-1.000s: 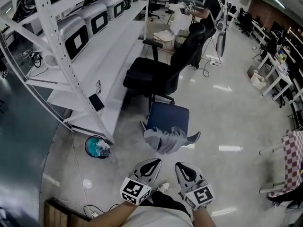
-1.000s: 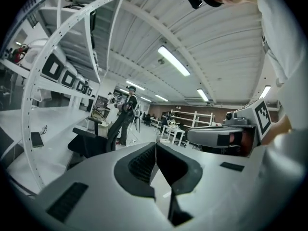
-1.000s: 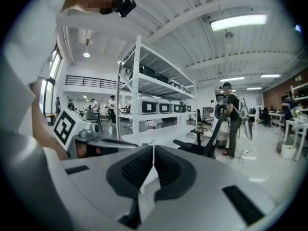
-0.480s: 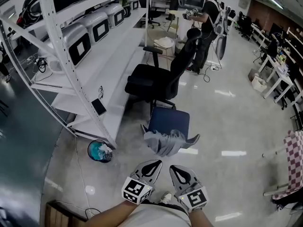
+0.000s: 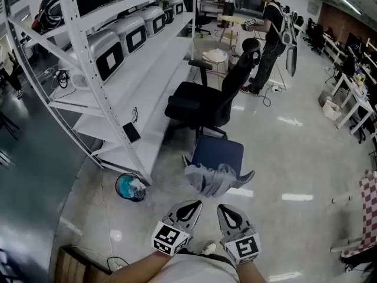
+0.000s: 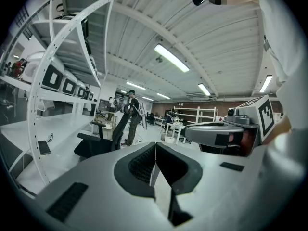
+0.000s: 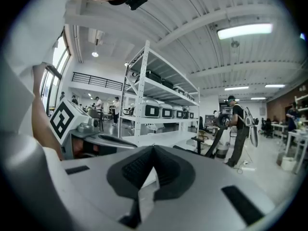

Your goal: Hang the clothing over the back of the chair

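Both the left gripper [image 5: 187, 208] and the right gripper [image 5: 228, 212] are clenched on nothing, held side by side close to the body. The grey clothing [image 5: 213, 179] lies straight ahead and lower, well apart from both and slightly nearer the right one. It is bunched with its long axis crosswise on the near edge of a blue chair [image 5: 219, 152]. To the left, a round bin [image 5: 122, 186] holds crumpled pale scraps. Farther off stands a black office chair [image 5: 200, 102].
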Tool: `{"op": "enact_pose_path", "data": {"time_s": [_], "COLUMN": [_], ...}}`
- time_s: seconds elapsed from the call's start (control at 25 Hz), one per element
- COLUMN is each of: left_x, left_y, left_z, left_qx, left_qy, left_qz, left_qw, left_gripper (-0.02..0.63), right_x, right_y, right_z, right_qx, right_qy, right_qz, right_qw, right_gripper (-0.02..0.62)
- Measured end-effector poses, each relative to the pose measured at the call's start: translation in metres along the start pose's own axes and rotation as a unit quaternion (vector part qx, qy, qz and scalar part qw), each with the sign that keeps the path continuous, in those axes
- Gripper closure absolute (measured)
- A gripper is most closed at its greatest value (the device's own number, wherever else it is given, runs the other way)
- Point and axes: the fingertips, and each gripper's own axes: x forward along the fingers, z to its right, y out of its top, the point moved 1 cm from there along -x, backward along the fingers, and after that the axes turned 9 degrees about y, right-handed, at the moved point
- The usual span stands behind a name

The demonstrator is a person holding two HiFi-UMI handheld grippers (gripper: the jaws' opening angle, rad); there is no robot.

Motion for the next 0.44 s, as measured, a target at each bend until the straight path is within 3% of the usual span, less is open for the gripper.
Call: {"op": "enact_pose_path", "data": {"time_s": [0.24, 0.44], "left_x": [0.0, 0.013], "left_y": [-0.005, -0.004], "left_z": [0.0, 0.004], "left_qx": [-0.005, 0.027], "left_qy": [0.011, 0.03], "left_qz": [-0.004, -0.013], "left_qw": [0.9999, 0.9991], "left_gripper": [0.595, 0.595], "right_x": [-0.001, 0.0], "right_y": [-0.003, -0.003], "right_z": [0.001, 0.007], "right_qx": [-0.007, -0.014], "right_qy": [-0.003, -0.033], "right_qz": [-0.011, -0.009], "right_qw": [1.0, 0.999], "right_gripper": [0.579, 0.578]}}
